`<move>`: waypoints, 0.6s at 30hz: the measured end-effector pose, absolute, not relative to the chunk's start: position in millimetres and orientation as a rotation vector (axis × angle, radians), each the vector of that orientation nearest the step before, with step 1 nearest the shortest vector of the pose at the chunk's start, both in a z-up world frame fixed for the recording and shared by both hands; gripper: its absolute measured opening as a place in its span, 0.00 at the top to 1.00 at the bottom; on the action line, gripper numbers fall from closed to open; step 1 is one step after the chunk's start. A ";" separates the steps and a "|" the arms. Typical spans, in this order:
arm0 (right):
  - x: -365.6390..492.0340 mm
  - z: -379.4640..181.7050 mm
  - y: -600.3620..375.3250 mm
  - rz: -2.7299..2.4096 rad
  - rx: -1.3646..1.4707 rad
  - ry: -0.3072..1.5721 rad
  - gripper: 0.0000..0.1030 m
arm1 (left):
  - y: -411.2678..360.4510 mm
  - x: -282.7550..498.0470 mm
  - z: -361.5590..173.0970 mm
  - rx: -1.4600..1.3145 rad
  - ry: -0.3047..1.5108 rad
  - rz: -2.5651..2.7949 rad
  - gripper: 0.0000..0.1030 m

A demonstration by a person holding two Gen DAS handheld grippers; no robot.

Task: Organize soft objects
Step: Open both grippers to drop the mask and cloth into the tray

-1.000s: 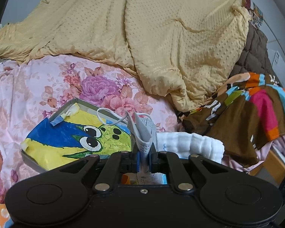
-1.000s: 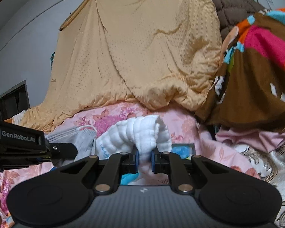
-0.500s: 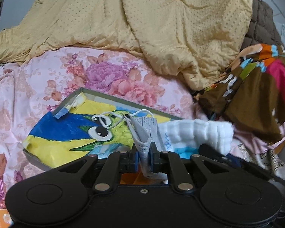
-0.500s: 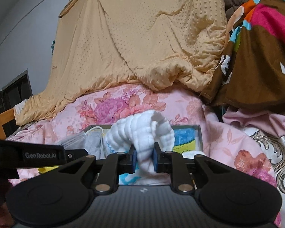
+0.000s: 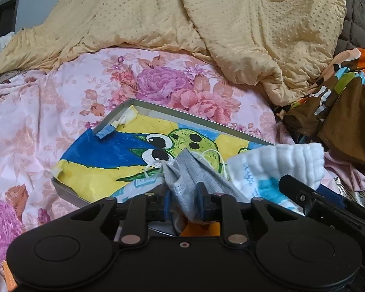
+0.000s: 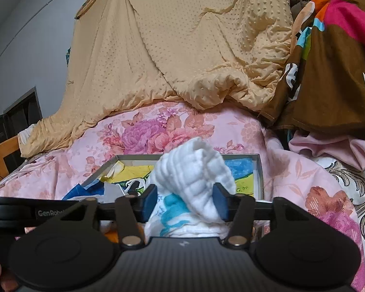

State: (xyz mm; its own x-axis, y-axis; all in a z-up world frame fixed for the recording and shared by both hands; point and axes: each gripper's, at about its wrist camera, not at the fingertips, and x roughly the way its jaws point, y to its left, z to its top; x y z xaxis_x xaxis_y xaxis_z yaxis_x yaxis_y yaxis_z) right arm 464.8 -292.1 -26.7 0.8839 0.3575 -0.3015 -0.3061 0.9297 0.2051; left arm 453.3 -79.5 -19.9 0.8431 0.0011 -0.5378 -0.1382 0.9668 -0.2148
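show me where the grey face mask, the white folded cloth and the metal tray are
grey face mask (image 5: 194,175), left wrist view, on its pleated grey body.
white folded cloth (image 6: 197,170), right wrist view, on its ribbed upper fold.
metal tray (image 5: 197,119), left wrist view, on its far rim.

A tray (image 5: 158,108) lies on the bedsheet (image 5: 36,112), with a heaped quilt (image 5: 206,24) behind it and a pile of clothes (image 5: 340,112) to its right. In the tray, a face mask (image 5: 189,172) lies left of a folded cloth (image 5: 287,163), just beside it.
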 end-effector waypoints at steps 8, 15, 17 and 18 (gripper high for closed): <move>464.4 -26.5 -294.6 0.341 0.162 0.340 0.21 | -74.9 444.4 -18.2 -0.260 0.538 0.112 0.46; 462.6 -24.2 -296.4 0.326 0.145 0.338 0.08 | -72.3 432.9 -9.8 -0.273 0.501 0.127 0.32; 460.8 -21.7 -297.2 0.322 0.145 0.338 0.04 | -72.5 428.5 -5.5 -0.273 0.488 0.133 0.29; 459.3 -19.8 -297.7 0.320 0.145 0.338 0.04 | -72.4 425.9 -3.1 -0.271 0.481 0.137 0.27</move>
State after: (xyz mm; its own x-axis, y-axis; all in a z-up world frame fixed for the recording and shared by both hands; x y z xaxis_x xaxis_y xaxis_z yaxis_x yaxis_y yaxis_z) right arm 459.3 -297.7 -19.8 0.8938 0.3314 -0.3022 -0.2834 0.9395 0.1923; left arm 425.9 -72.4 -3.1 0.8782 0.0660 -0.4738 -0.1929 0.9552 -0.2245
